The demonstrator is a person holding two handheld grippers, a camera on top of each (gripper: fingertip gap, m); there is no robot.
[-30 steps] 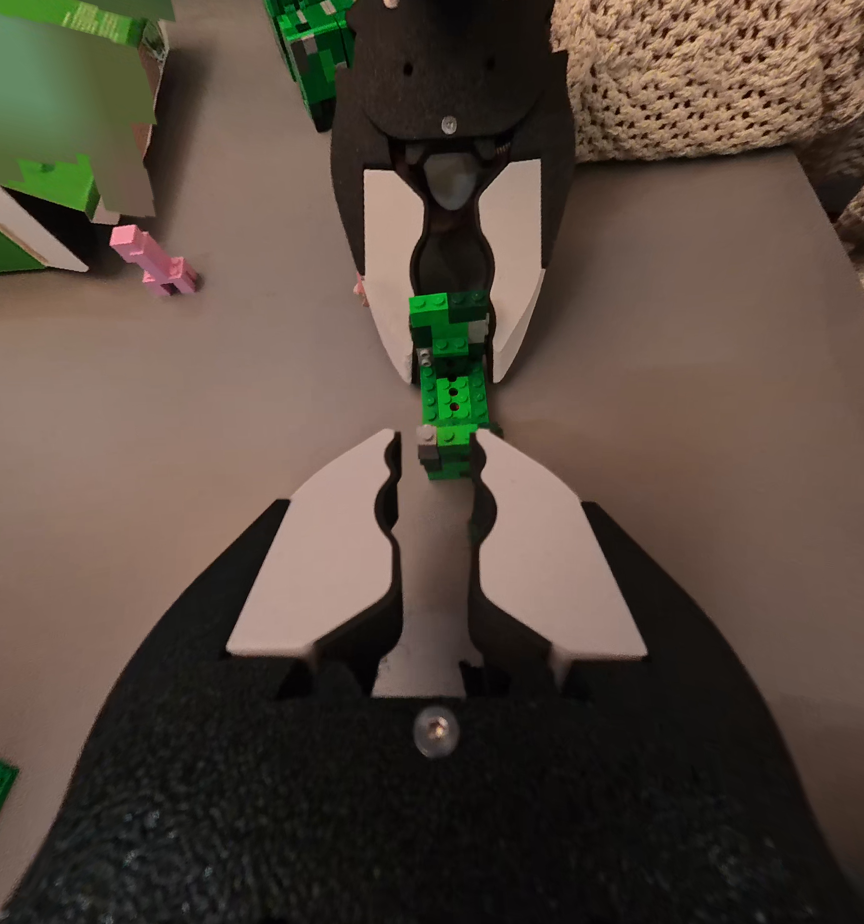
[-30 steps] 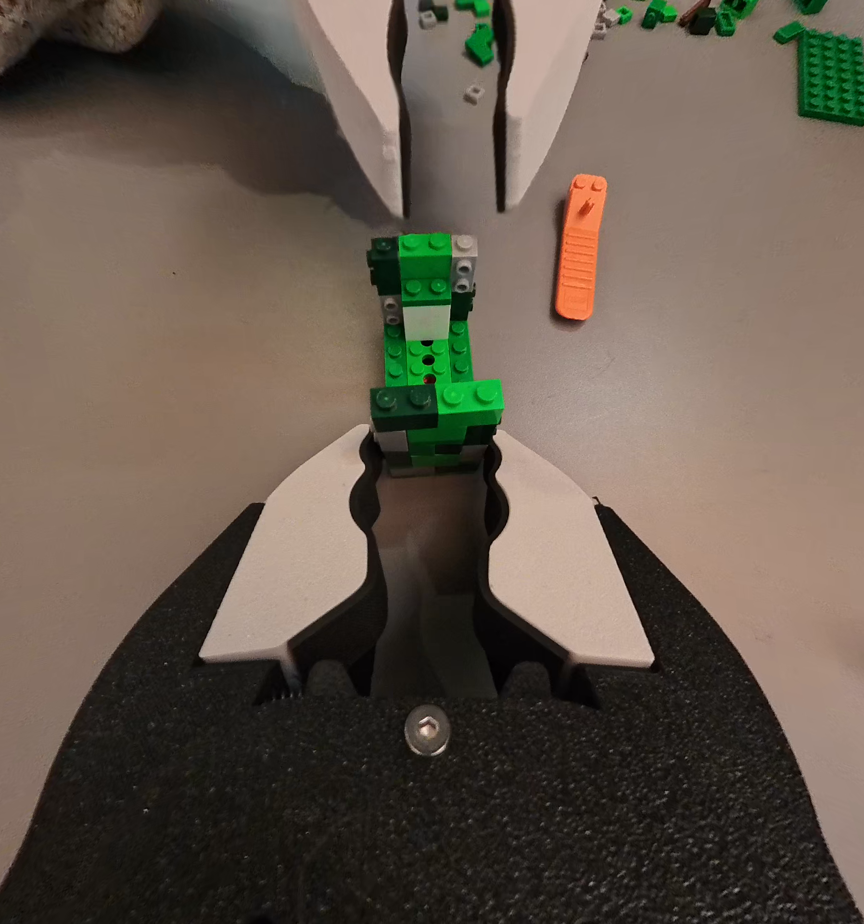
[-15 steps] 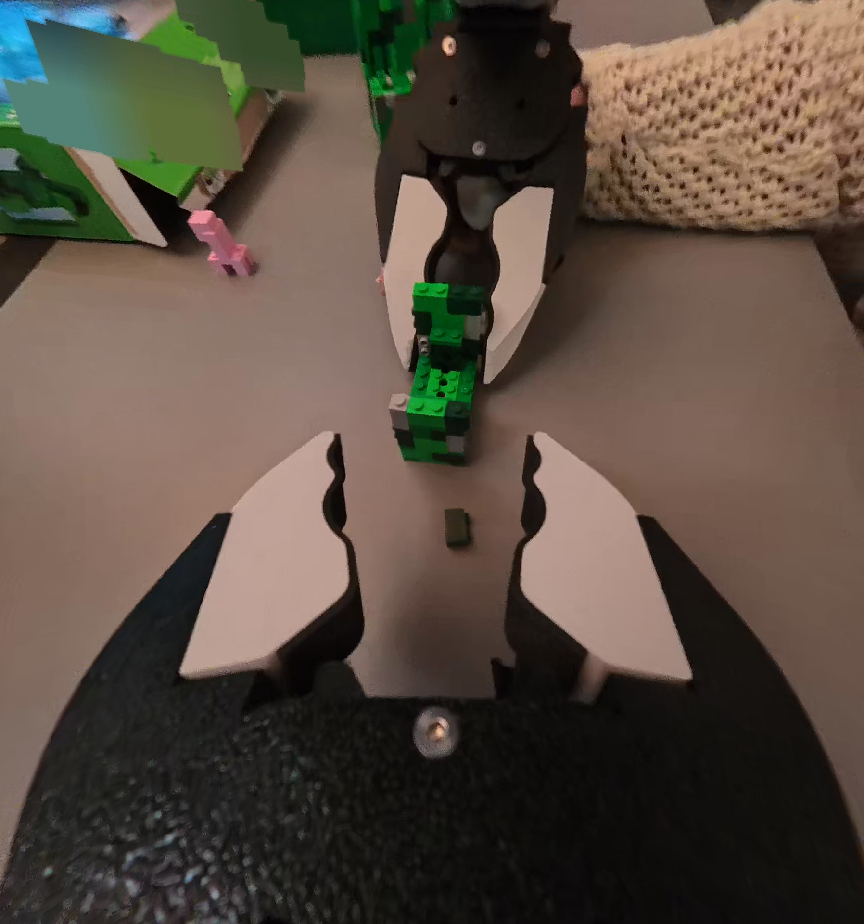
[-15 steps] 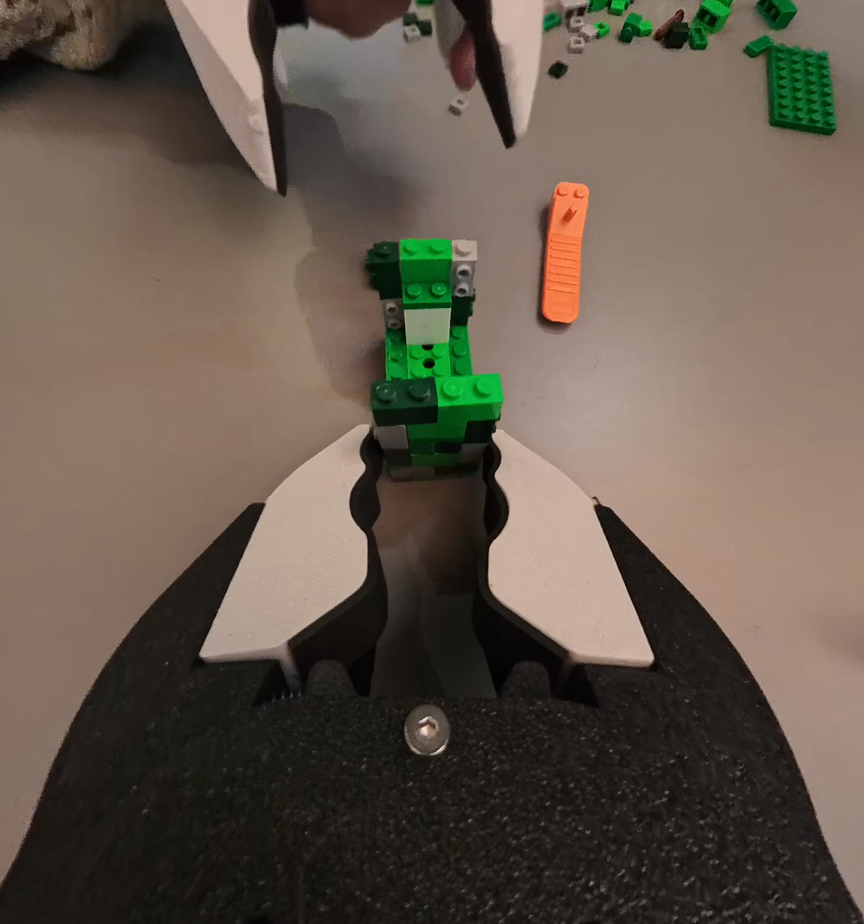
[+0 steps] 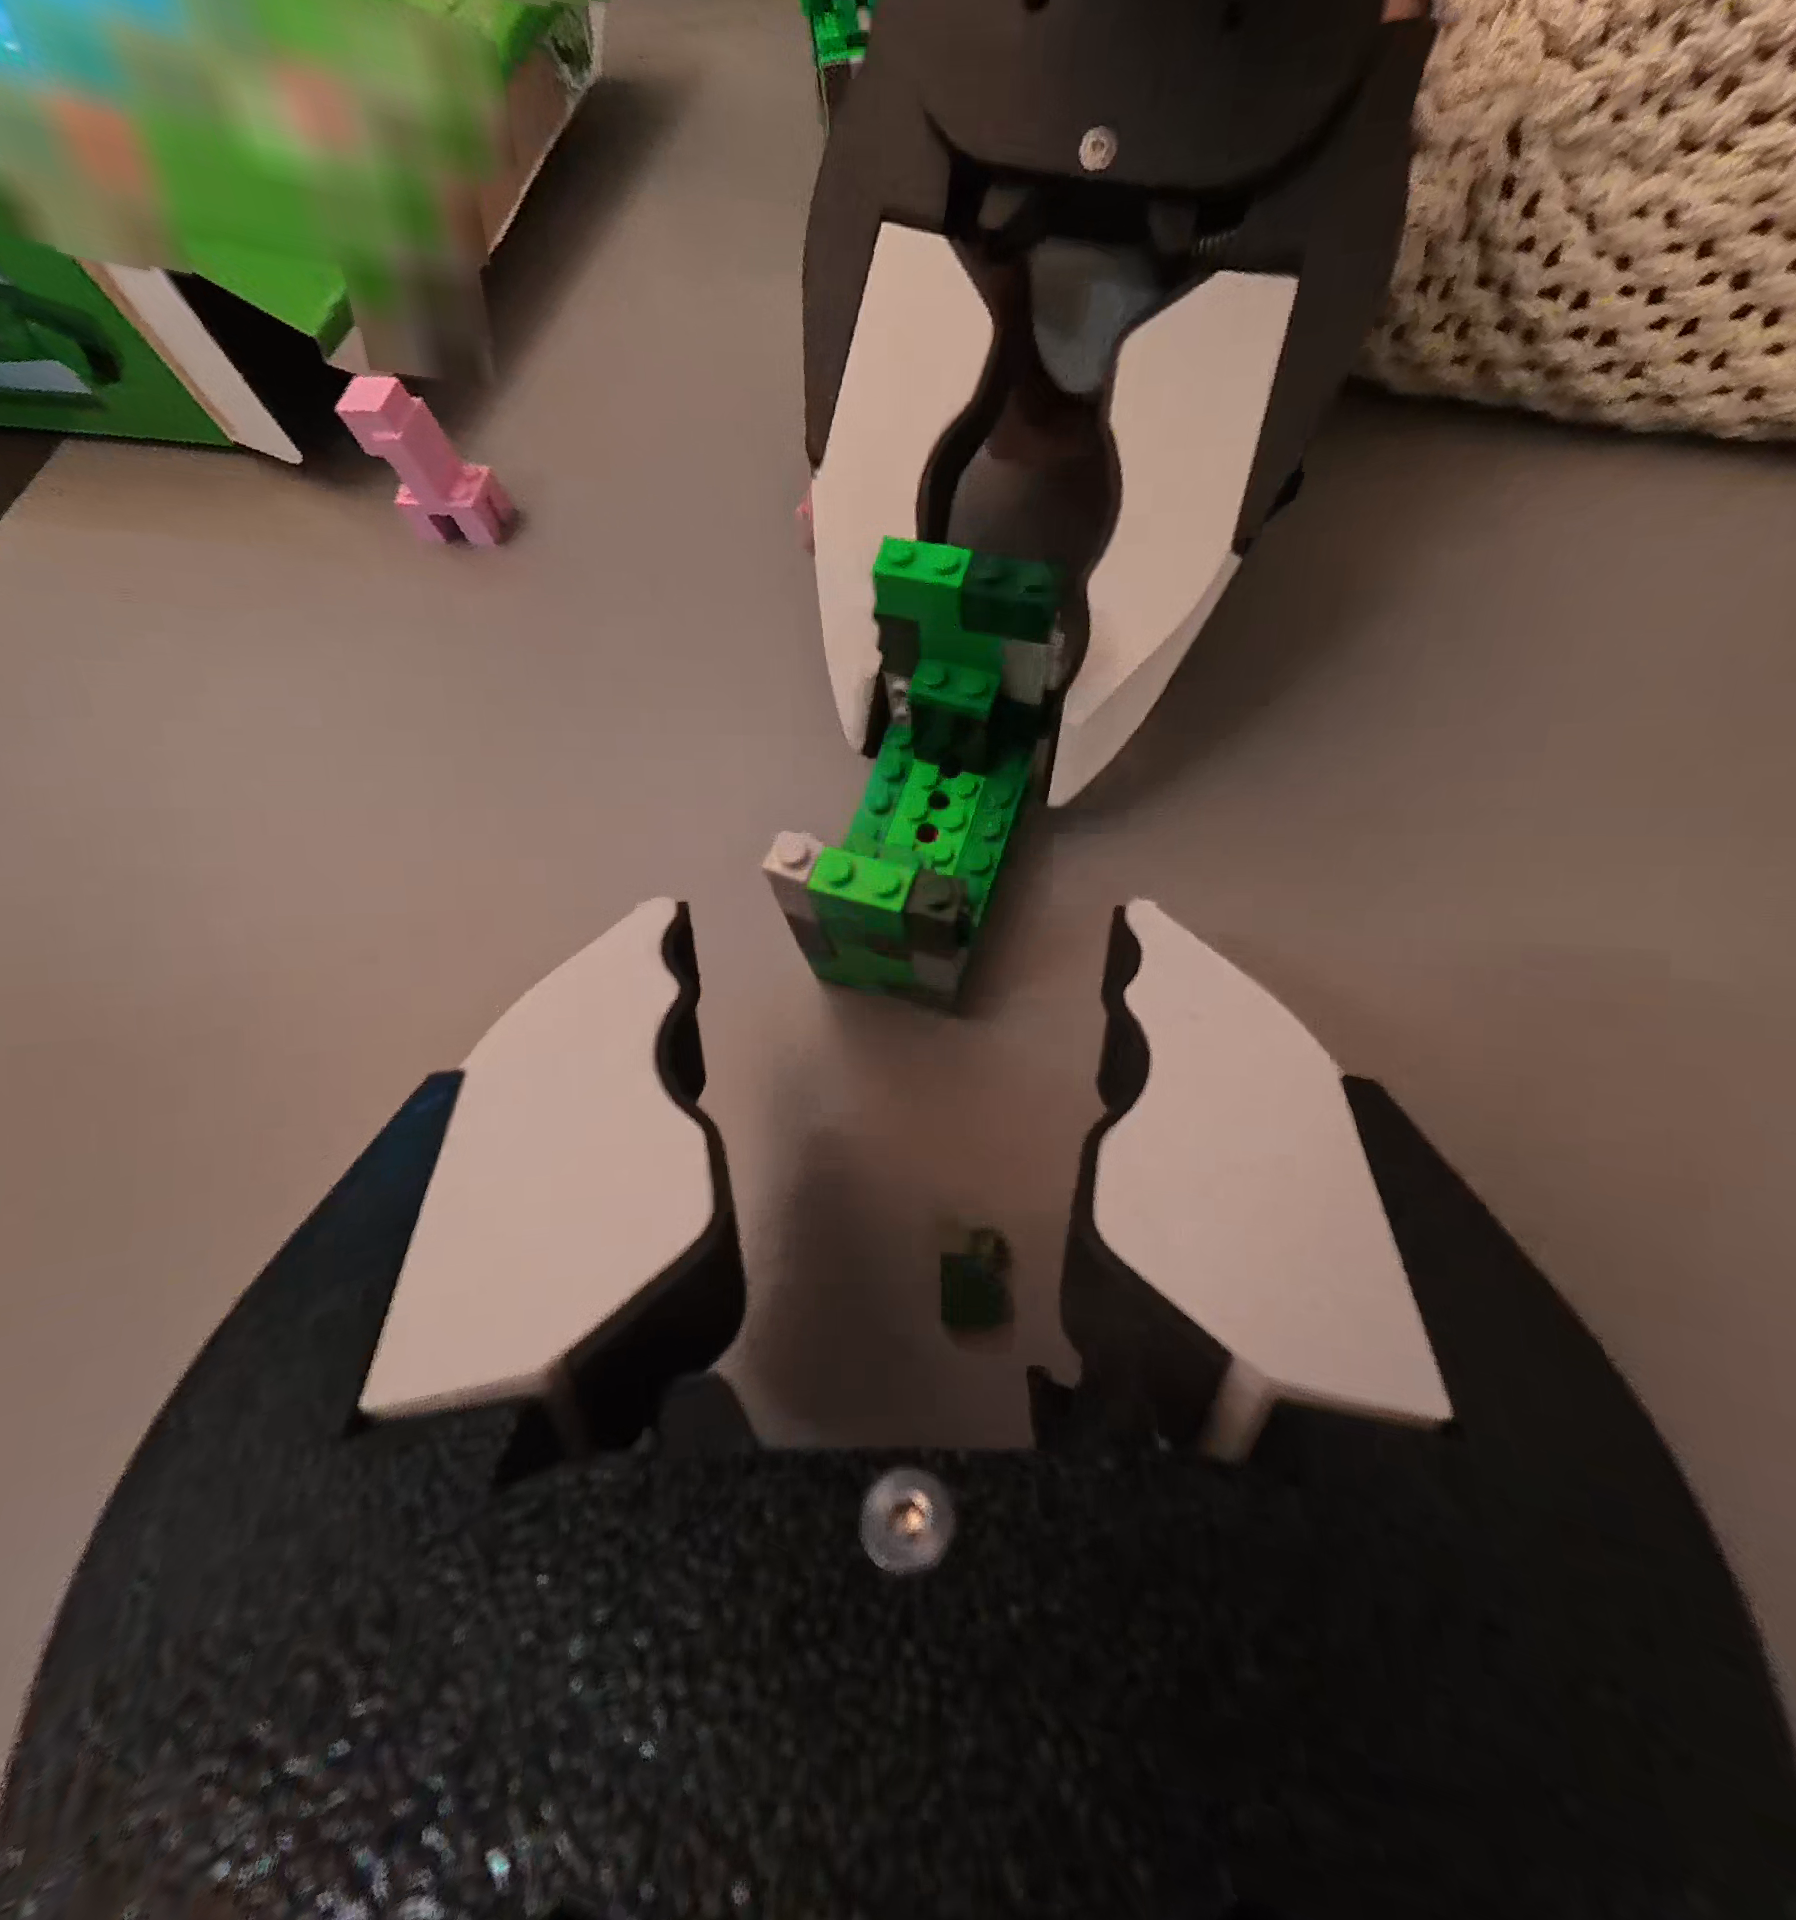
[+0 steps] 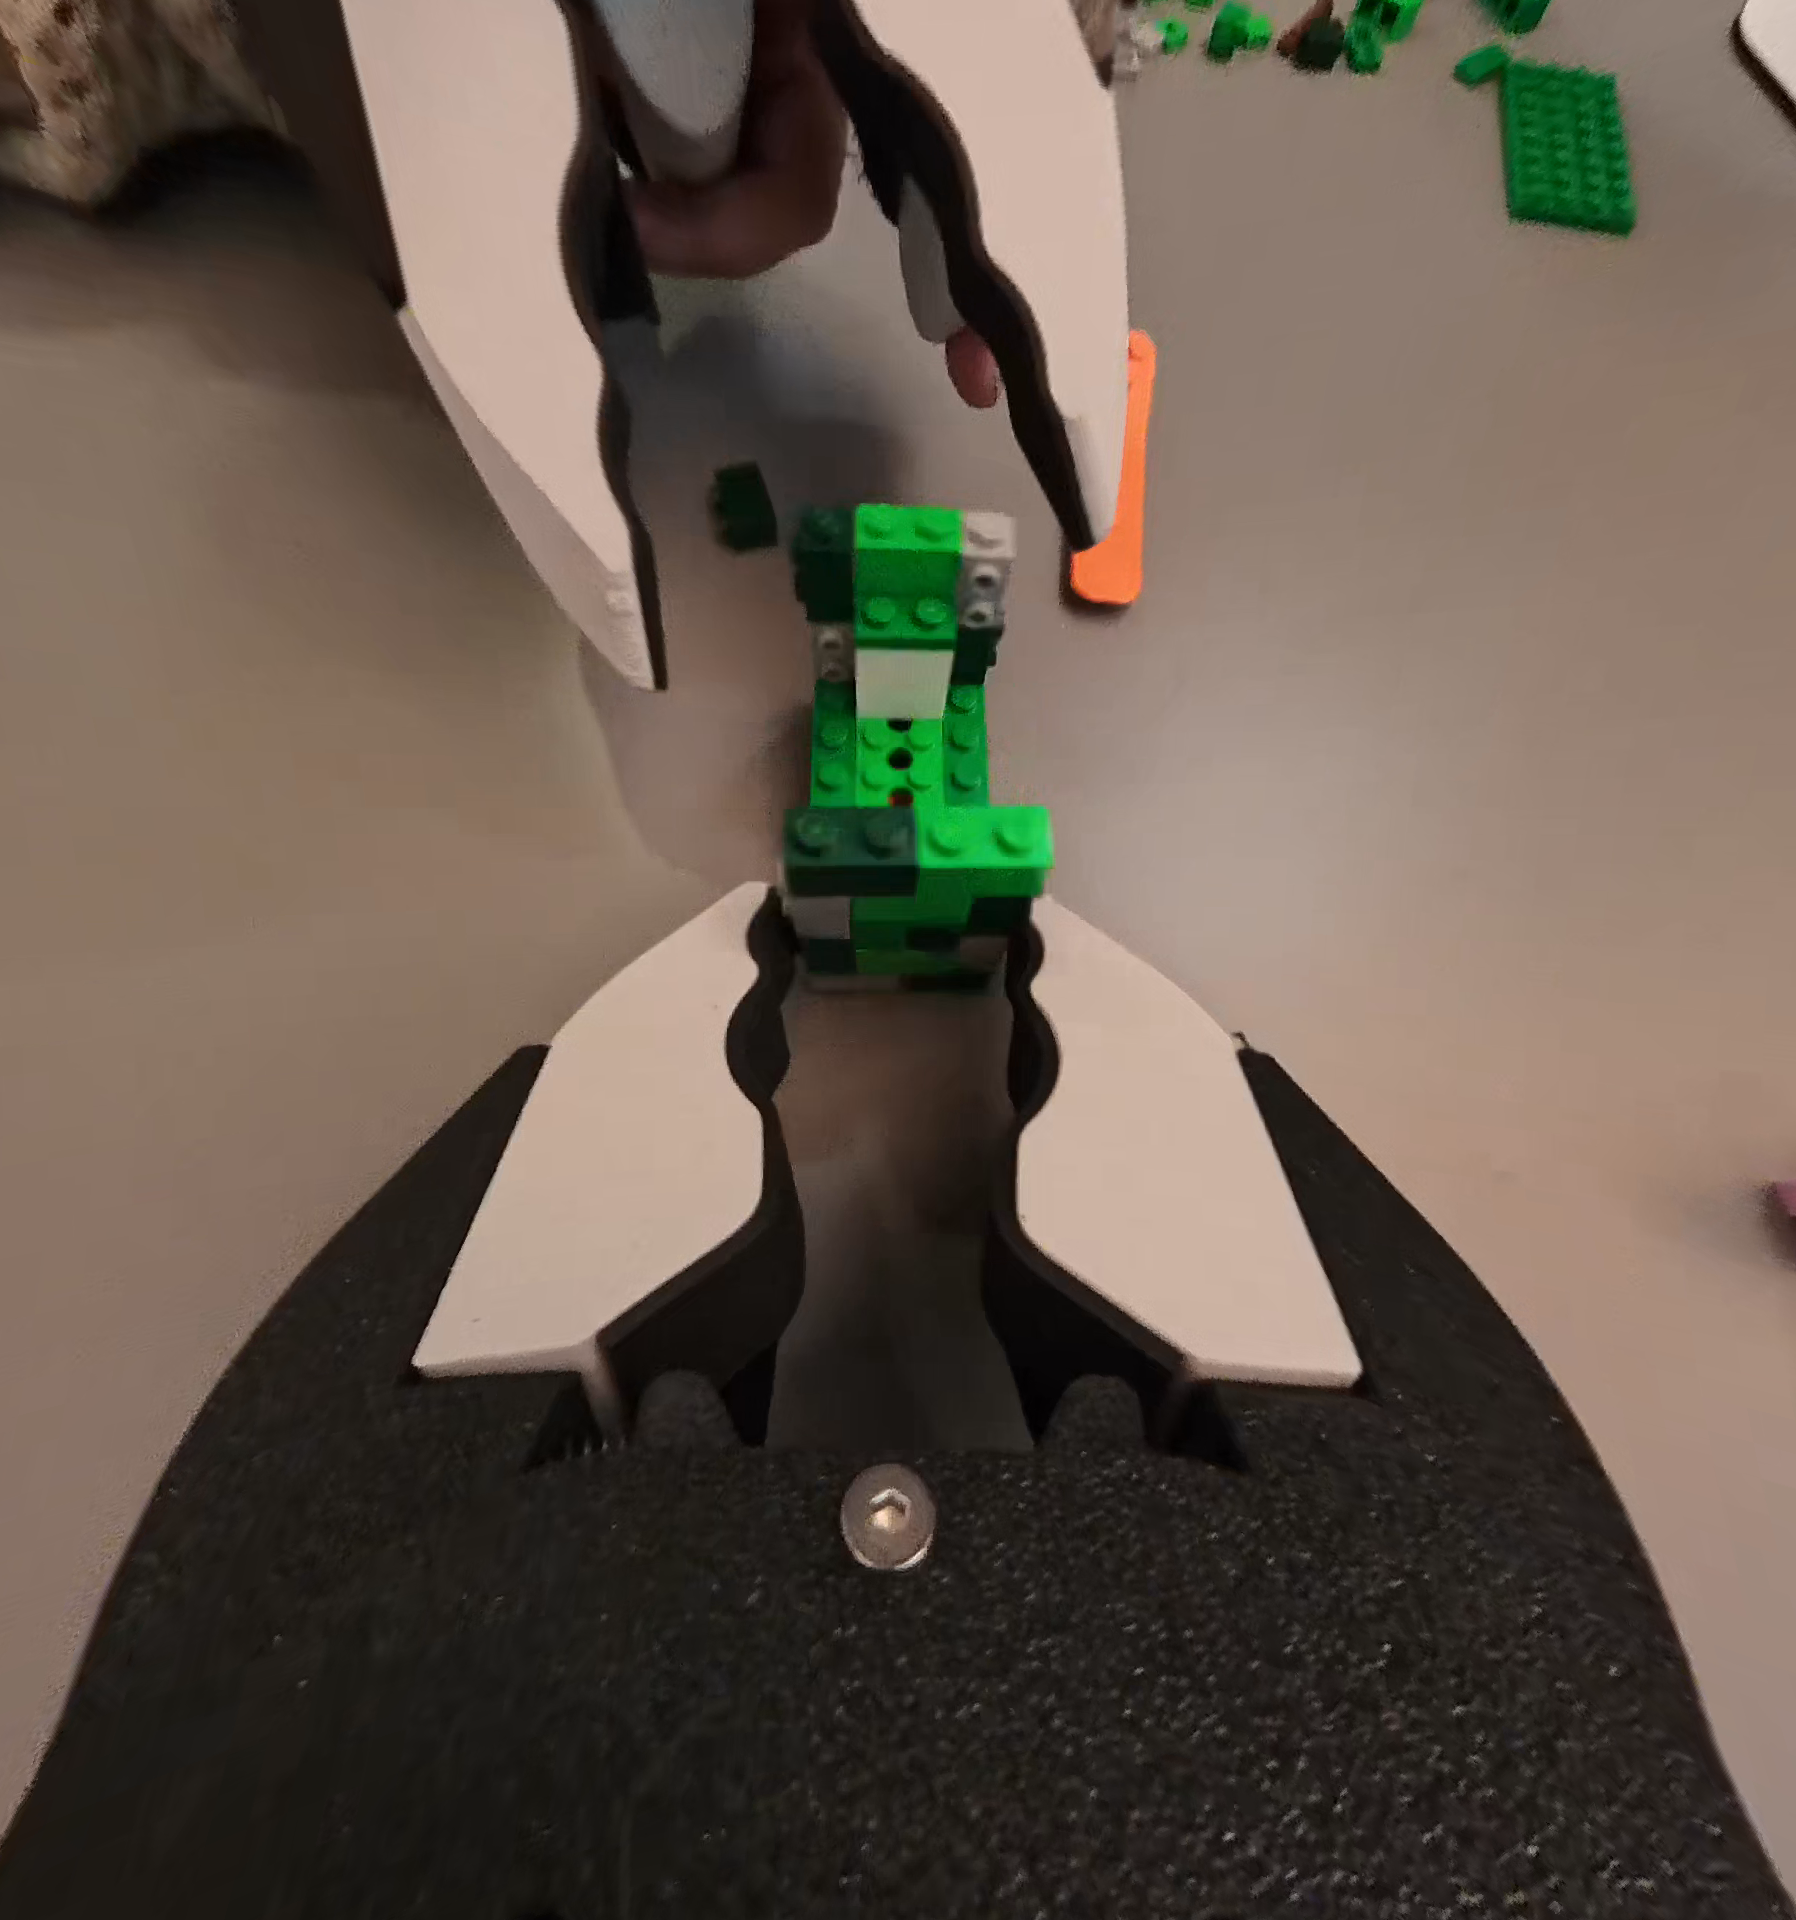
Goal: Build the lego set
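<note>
- At the far left of the left wrist view stood a green cardboard box [image 5: 63,343], and just beside it lay a small pink brick figure [image 5: 424,470] on the smooth grey table [image 5: 250,831].
- The left gripper [image 5: 899,920] was spread wide — its pale fingers with wavy black inner edges touched nothing, and a tiny dark green brick [image 5: 974,1276] lay on the table between them.
- The green lego build [image 6: 909,748], a blocky studded piece with grey and white bricks, rested on the table between the two tools.
- The right gripper [image 6: 899,930] was pinching the near end of this build with its fingertips.
- Right of the build lay a flat orange brick separator [image 6: 1117,499], ribbed on top, and farther right a green studded plate [image 6: 1569,145] with loose bricks near it.
- In the left wrist view a knitted cream blanket [image 5: 1642,208] — coarse, with open holes — lay at the far right.
</note>
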